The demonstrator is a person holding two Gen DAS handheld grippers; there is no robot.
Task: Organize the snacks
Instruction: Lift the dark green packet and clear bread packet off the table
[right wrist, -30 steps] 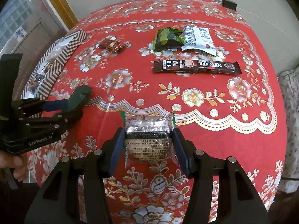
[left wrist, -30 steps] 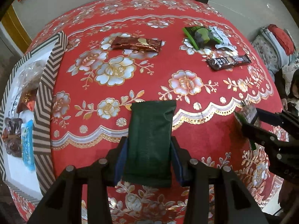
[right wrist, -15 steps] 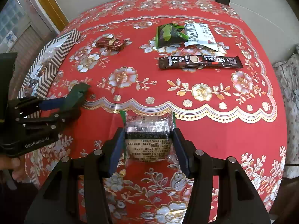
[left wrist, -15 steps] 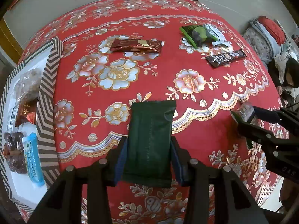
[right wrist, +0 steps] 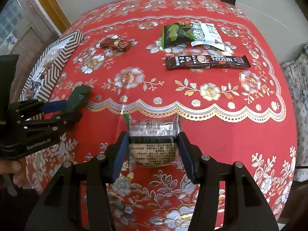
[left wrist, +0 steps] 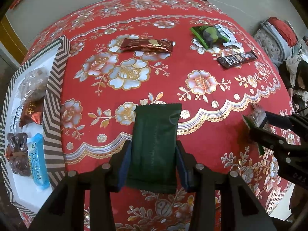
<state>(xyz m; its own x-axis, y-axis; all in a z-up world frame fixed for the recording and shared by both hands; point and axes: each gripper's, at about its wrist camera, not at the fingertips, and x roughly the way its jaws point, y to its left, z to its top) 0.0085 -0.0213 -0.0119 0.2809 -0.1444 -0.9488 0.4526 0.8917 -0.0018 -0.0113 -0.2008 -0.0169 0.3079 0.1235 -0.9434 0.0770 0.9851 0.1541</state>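
A dark green packet (left wrist: pixel 156 146) stands clamped lengthwise, and a clear printed packet (right wrist: pixel 153 144) likewise. On the cloth, a maroon bar (left wrist: pixel 147 45) lies at twelve o'clock; green (left wrist: pixel 208 33) and black (left wrist: pixel 237 58) sachets at one.

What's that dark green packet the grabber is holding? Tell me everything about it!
The green packet is a flat, plain dark green wrapper, matte and slightly crinkled, with a zigzag-cut top edge. No print shows on this side. It stands lengthwise between the left gripper's blue pads, which squeeze its two long sides, held above the red flowered tablecloth. Nothing else touches it.
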